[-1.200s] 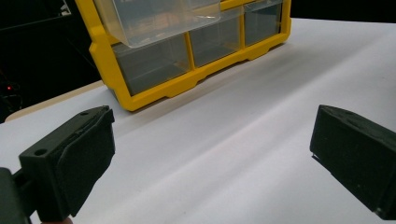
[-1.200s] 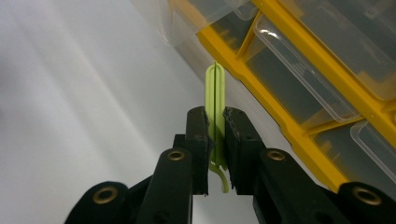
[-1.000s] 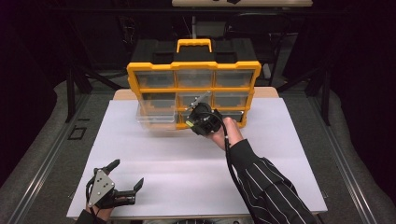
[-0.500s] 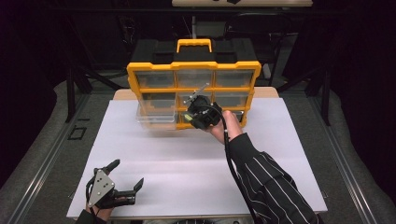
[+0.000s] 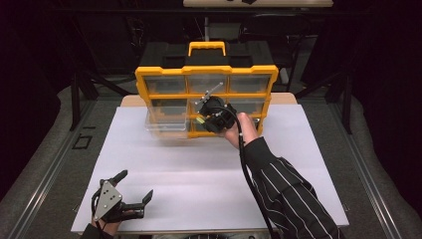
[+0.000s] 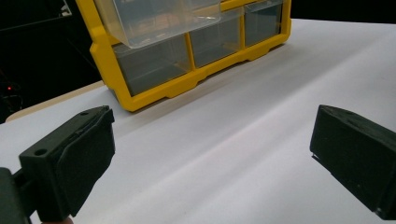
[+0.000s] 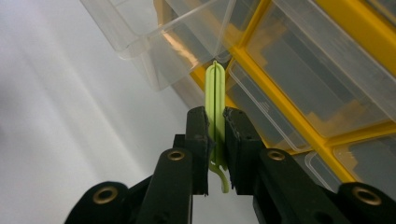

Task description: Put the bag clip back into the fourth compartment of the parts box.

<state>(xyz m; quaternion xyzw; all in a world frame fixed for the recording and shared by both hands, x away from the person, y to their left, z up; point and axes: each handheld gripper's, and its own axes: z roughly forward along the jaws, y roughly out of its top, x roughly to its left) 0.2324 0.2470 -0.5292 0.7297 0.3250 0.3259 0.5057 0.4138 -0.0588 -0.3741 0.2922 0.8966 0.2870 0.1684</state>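
The right hand-held gripper (image 5: 211, 110) is hanging at about twelve o'clock over the white worktop (image 5: 209, 169), right in front of the yellow plastic organiser case with clear drawers (image 5: 205, 102), and its jaws are pressed together on a slim pale-green plastic clip (image 7: 215, 100), which is standing upright between them with its rounded tip poking above the pads. In the right gripper view, that tip is pointing just below the lip of the clear pulled-out drawer (image 7: 173, 35), which is jutting from the case's left column, at roughly eleven o'clock from the gripper. My reading is that the carrying step is under way: the clip is being brought to the open drawer but is not yet over its cavity. The next move, I would judge, is calling for a lift and a small shift to the left so the clip is sitting above the drawer's open top before the jaws part. The left hand-held gripper (image 5: 130, 195) is lying idle at seven o'clock near the front edge of the worktop, its jaws spread wide with nothing between them.
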